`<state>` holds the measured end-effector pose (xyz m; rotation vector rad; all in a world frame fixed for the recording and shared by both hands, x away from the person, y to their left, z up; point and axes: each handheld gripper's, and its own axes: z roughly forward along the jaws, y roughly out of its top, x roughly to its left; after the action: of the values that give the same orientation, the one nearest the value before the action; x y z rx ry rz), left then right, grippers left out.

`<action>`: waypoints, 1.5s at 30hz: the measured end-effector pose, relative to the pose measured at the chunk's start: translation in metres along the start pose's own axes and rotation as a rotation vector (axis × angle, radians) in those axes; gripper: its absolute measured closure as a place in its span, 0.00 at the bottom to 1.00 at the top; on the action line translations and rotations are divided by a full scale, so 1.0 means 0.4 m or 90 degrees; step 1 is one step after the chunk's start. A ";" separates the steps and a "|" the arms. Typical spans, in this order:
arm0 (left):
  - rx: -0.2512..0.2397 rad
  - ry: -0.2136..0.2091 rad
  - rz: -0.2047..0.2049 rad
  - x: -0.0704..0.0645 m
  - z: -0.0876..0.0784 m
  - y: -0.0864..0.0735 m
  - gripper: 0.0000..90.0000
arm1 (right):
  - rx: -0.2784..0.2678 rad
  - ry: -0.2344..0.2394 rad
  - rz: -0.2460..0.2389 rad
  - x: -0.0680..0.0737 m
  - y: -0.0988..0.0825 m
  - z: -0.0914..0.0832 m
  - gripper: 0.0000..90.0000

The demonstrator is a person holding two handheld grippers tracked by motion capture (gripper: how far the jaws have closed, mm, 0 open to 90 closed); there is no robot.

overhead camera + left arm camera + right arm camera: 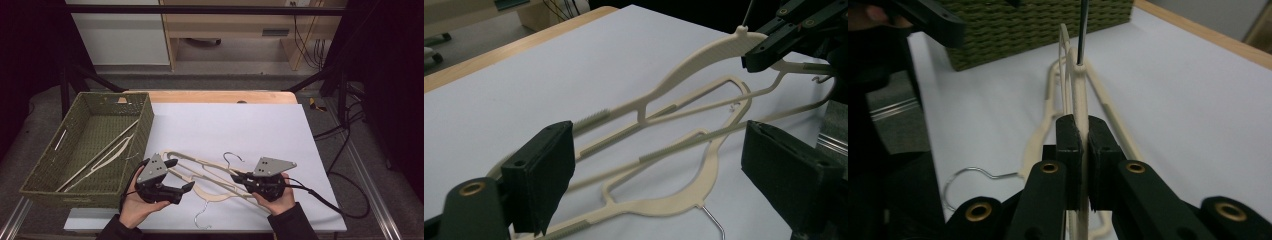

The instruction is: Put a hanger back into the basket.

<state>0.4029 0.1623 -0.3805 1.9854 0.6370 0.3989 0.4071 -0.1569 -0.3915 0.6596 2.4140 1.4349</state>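
Pinching the upper hanger point(1079, 105), the right claw point(239, 177) may drag the tangled lower hanger point(684, 200); left claw point(184, 175) gapes, steadying nothing.

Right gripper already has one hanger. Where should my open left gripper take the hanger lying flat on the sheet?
Grip the flat hanger on its thin bar near the end closest to the left gripper. Probably come from above with the jaws straddling the bar: it lies flat on the white sheet, and the hanger pinched by the right gripper crosses its middle.
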 end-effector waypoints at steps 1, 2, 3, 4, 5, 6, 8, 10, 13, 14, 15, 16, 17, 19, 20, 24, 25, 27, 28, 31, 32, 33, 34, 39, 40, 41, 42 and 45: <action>0.003 -0.002 0.005 -0.003 0.002 0.001 0.16 | 0.000 0.000 0.000 0.000 0.000 0.000 0.96; 0.006 -0.005 0.010 -0.006 0.005 0.002 0.17 | 0.000 0.012 -0.002 0.005 0.003 0.004 0.96; 0.008 -0.006 0.016 -0.010 0.008 0.003 0.17 | 0.000 0.025 -0.002 0.010 0.005 0.008 0.96; 0.011 -0.008 0.021 -0.013 0.011 0.004 0.18 | -0.001 0.036 -0.003 0.015 0.007 0.012 0.96; 0.013 -0.013 0.024 -0.016 0.014 0.004 0.20 | 0.001 0.045 -0.004 0.019 0.008 0.015 0.96; 0.016 -0.017 0.024 -0.020 0.019 0.004 0.21 | 0.002 0.054 -0.006 0.023 0.009 0.019 0.96; 0.029 -0.021 0.035 -0.026 0.027 0.004 0.25 | 0.005 0.076 -0.010 0.034 0.012 0.028 0.96; 0.041 -0.034 0.048 -0.034 0.039 0.001 0.29 | 0.008 0.090 -0.016 0.041 0.014 0.032 0.96; 0.049 -0.046 0.056 -0.038 0.046 -0.001 0.36 | 0.007 0.103 -0.019 0.048 0.016 0.035 0.96; 0.050 -0.050 0.062 -0.041 0.049 -0.003 0.40 | 0.008 0.110 -0.020 0.050 0.016 0.037 0.96; 0.052 -0.054 0.065 -0.042 0.051 -0.004 0.45 | 0.011 0.115 -0.024 0.052 0.017 0.038 0.96; 0.053 -0.062 0.067 -0.044 0.053 -0.005 0.52 | 0.012 0.120 -0.026 0.053 0.017 0.040 0.96; 0.051 -0.065 0.073 -0.045 0.054 -0.007 0.52 | 0.015 0.121 -0.029 0.056 0.018 0.041 0.96; 0.055 -0.077 0.078 -0.048 0.056 -0.008 0.60 | 0.018 0.129 -0.033 0.059 0.018 0.043 0.96; 0.057 -0.081 0.079 -0.050 0.057 -0.009 0.64 | 0.019 0.136 -0.034 0.061 0.018 0.044 0.96; 0.074 -0.087 0.089 -0.056 0.060 -0.012 0.74 | 0.025 0.144 -0.036 0.061 0.017 0.047 0.96; 0.081 -0.086 0.097 -0.057 0.060 -0.012 0.74 | 0.028 0.144 -0.036 0.060 0.017 0.048 0.96; 0.087 -0.081 0.105 -0.061 0.059 -0.012 0.76 | 0.033 0.148 -0.034 0.059 0.016 0.050 0.95; 0.087 -0.081 0.105 -0.061 0.059 -0.012 0.77 | 0.033 0.148 -0.034 0.059 0.016 0.050 0.95; 0.092 -0.083 0.104 -0.067 0.057 -0.010 0.81 | 0.027 0.119 -0.047 0.058 0.015 0.048 0.89; 0.092 -0.091 0.102 -0.069 0.056 -0.008 0.83 | 0.021 0.105 -0.049 0.056 0.016 0.046 0.87; 0.092 -0.095 0.099 -0.071 0.056 -0.007 0.85 | 0.014 0.094 -0.048 0.055 0.017 0.043 0.84; 0.091 -0.099 0.097 -0.073 0.055 -0.006 0.88 | 0.008 0.080 -0.045 0.053 0.018 0.040 0.80; 0.093 -0.115 0.094 -0.086 0.053 -0.003 0.91 | 0.001 0.069 -0.039 0.050 0.016 0.041 0.71; 0.094 -0.117 0.095 -0.090 0.054 -0.003 0.92 | -0.003 0.067 -0.037 0.049 0.016 0.041 0.68; 0.093 -0.119 0.094 -0.094 0.054 -0.002 0.94 | -0.005 0.060 -0.036 0.049 0.016 0.040 0.64; 0.092 -0.121 0.095 -0.096 0.053 -0.001 0.94 | -0.005 0.060 -0.036 0.049 0.016 0.040 0.64; 0.088 -0.127 0.094 -0.101 0.049 0.002 0.95 | -0.011 0.055 -0.038 0.049 0.018 0.034 0.60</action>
<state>0.3807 0.1243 -0.3895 2.1782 0.4026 0.2458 0.3979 -0.1337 -0.3915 0.5275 2.4610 1.4865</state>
